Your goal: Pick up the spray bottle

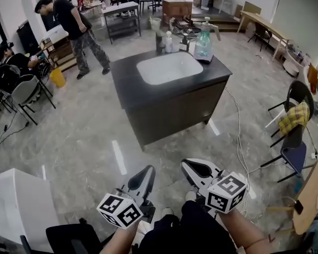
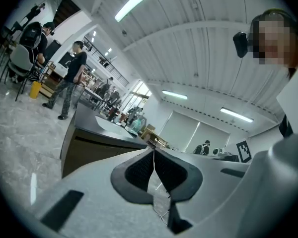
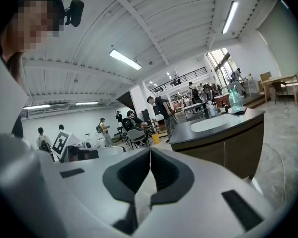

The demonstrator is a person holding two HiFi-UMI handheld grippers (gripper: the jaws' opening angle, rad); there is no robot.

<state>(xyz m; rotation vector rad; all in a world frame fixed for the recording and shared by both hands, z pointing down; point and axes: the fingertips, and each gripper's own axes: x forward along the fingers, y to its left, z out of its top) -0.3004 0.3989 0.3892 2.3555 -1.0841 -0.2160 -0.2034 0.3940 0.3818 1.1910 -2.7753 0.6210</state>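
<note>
Left gripper and right gripper closed, empty; spray bottle stands on counter.

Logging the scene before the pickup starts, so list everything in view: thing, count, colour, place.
spray bottle: one, clear green with a white trigger, far right corner of the counter
small bottles: at least two, one dark and one white, left of the spray bottle
sink: one, white, set in the counter top
counter: one, dark, mid floor
bucket: one, yellow, floor at left
cloth: one, yellow checked, on a chair at right
standing person: one, black top, far left
left gripper: one, white and grey, shut, empty, bottom of the head view
right gripper: one, white and grey, shut, empty, beside it
</note>
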